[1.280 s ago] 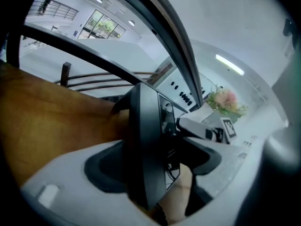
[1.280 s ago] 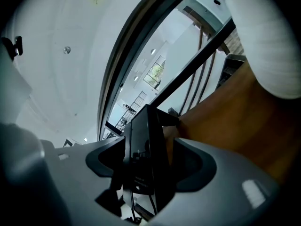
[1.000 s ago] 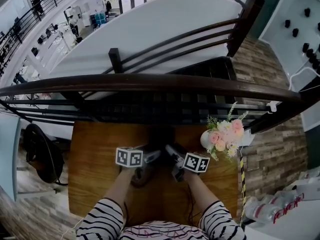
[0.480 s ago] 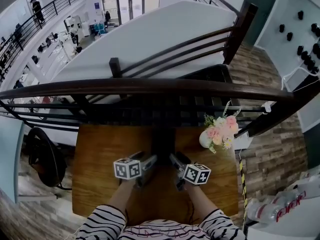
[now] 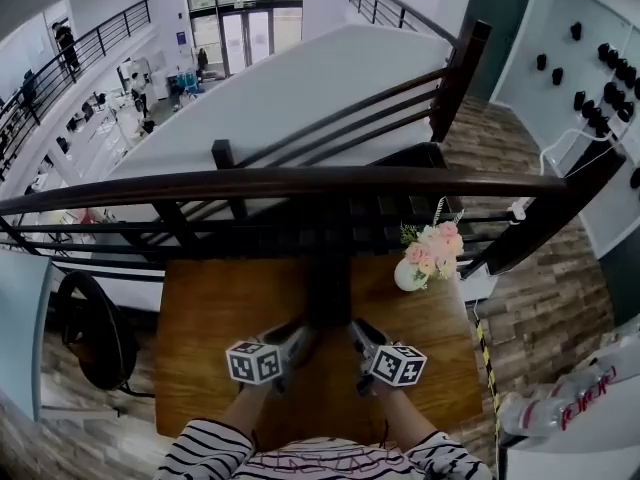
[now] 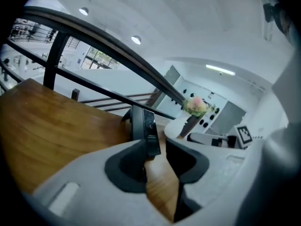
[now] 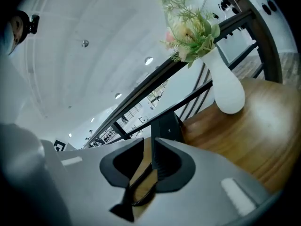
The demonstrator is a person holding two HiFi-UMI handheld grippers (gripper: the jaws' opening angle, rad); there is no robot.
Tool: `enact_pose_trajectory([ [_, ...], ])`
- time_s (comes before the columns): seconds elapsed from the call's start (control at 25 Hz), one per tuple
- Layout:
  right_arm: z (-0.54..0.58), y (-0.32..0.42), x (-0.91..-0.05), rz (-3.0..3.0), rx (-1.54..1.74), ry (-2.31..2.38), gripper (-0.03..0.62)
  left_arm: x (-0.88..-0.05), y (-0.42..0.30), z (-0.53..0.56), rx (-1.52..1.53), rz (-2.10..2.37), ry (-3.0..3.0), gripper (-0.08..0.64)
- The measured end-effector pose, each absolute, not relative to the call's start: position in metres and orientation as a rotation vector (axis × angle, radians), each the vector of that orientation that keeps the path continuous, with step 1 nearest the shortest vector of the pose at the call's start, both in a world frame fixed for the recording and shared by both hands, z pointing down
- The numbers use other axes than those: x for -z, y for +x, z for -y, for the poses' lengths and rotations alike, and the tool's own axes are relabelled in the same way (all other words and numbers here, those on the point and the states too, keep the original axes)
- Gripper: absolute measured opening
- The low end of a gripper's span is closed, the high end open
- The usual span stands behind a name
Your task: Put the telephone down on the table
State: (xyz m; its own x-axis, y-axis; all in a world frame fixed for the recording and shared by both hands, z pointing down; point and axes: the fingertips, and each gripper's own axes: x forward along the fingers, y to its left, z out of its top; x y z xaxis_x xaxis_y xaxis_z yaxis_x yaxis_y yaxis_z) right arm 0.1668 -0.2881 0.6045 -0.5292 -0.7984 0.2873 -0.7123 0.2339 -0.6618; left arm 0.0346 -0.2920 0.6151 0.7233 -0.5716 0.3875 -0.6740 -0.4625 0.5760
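Note:
The black telephone [image 5: 327,290] rests on the wooden table [image 5: 210,313], at its middle near the far edge. In the left gripper view the telephone [image 6: 144,124] lies just beyond the jaws; in the right gripper view the telephone [image 7: 167,125] is also ahead, apart from the pads. My left gripper [image 5: 294,341] and right gripper [image 5: 363,338] hover side by side just short of it. Both pairs of jaws are closing, with a gap left and nothing pressed between them. A coiled cord [image 7: 142,194] shows through the right gripper's [image 7: 151,149] gap.
A white vase of pink flowers [image 5: 424,258] stands at the table's far right. A dark railing [image 5: 300,182] runs along the far edge, with a drop to a lower floor behind it. A black chair [image 5: 85,333] stands to the left of the table.
Both grippers have drawn back from the telephone toward the person and lifted a little. The telephone stays on the table. The head camera has tilted upward.

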Motion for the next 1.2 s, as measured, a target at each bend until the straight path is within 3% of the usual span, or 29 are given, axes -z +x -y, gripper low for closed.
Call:
enact_pose_trajectory([
  [0.12, 0.264, 0.163, -0.599, -2.352, 1.177, -1.493, 0.031, -0.605, 0.020, 0.271, -0.180, 0.945, 2.215, 0.093],
  [0.32, 0.229, 0.153, -0.591, -2.312, 1.163, -1.542, 0.017, -0.587, -0.006, 0.246, -0.161, 0.954, 2.257, 0.003],
  [1.2, 0.116, 0.089, -0.575, -2.188, 1.139, -1.718, 0.000, -0.558, -0.080, 0.157, -0.239, 0.856, 2.390, 0.003],
])
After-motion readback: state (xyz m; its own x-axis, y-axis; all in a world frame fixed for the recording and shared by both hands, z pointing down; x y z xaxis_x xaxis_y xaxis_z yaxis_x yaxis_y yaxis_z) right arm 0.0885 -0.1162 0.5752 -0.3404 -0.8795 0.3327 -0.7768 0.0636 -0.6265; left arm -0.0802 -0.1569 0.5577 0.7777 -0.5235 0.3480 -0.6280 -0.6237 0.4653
